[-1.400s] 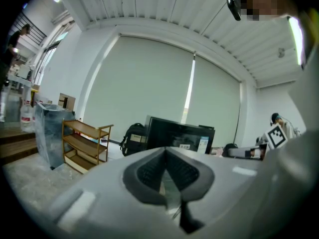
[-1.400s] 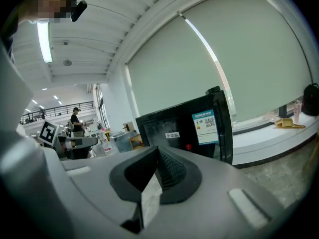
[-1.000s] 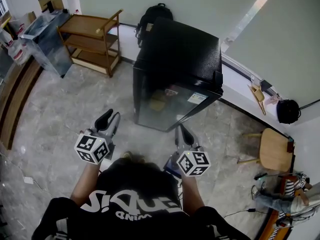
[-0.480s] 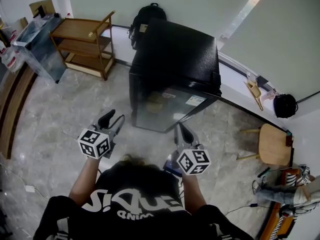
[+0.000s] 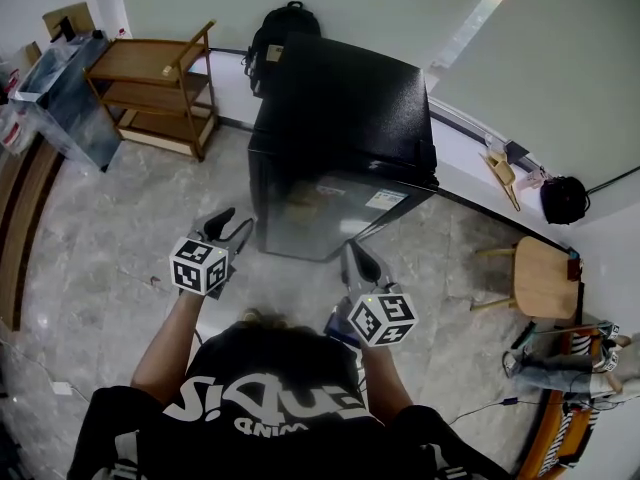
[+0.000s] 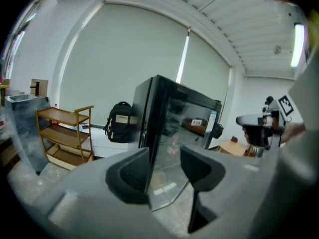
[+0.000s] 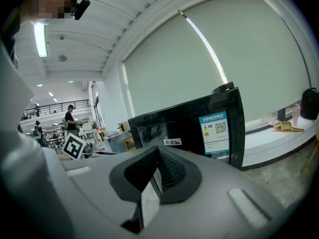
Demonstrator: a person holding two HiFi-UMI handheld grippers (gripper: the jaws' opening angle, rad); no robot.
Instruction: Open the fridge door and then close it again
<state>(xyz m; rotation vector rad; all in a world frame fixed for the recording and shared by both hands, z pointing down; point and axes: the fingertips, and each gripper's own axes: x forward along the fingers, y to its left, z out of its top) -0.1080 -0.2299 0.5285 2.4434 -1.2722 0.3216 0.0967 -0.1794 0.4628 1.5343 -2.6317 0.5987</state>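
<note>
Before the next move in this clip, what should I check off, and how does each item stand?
1. Fridge door shut: ok.
2. Left tool open: ok; jaws have just been opening, nothing between them.
3. Left tool touching the door: not ok, short of it.
4. Right tool shut and empty: ok.
5. Wooden shelf apart from the door: ok.

Fridge label [image 7: 215, 132]: blue, QR code, right of centre; print too small for me.
Shirt print [image 5: 262, 408]: white letters, bottom of frame; I can't read them.
</note>
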